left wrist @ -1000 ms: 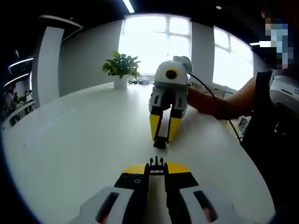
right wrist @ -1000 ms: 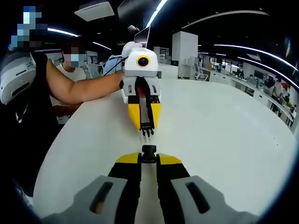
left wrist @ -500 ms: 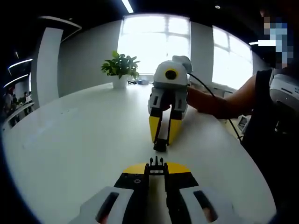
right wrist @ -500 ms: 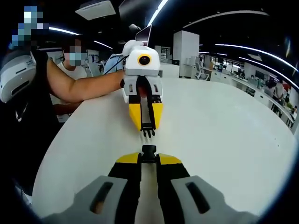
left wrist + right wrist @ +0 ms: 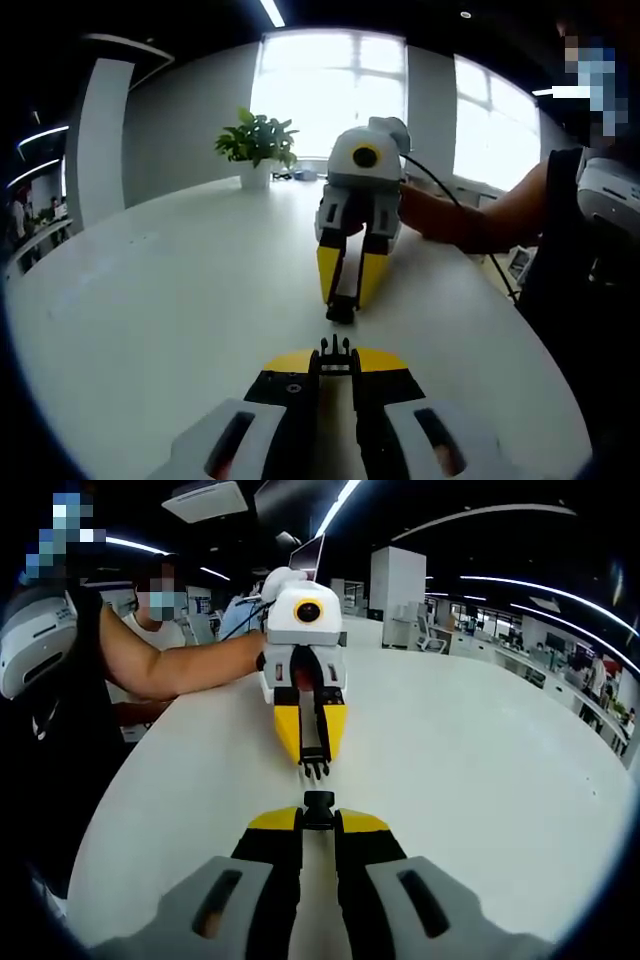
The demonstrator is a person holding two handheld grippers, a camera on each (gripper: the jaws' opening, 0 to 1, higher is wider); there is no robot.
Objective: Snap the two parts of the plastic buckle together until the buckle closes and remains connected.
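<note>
No brand, label or writing can be read on anything.

In the left gripper view, the left claw (image 5: 336, 368) rises from the bottom, its yellow tips pressed together on the pronged part (image 5: 336, 352) of the black buckle. The prongs stick out past the tips. Across from it, the right claw (image 5: 341, 303) is seen pointing down and toward the camera, held by a hand (image 5: 428, 212) with a bare forearm stretched out from the right. Its tips are clamped on the socket part (image 5: 341, 311). A small gap is left between the two parts, which are lined up end to end just above the white worktop (image 5: 170, 300). A plant (image 5: 257, 140) in a white pot stands far back by the window.

In the right gripper view, the same meeting is seen from the other side: the socket part (image 5: 319, 801) is held at the near tips, and the prongs (image 5: 315, 769) point at it, close but not touching.
</note>
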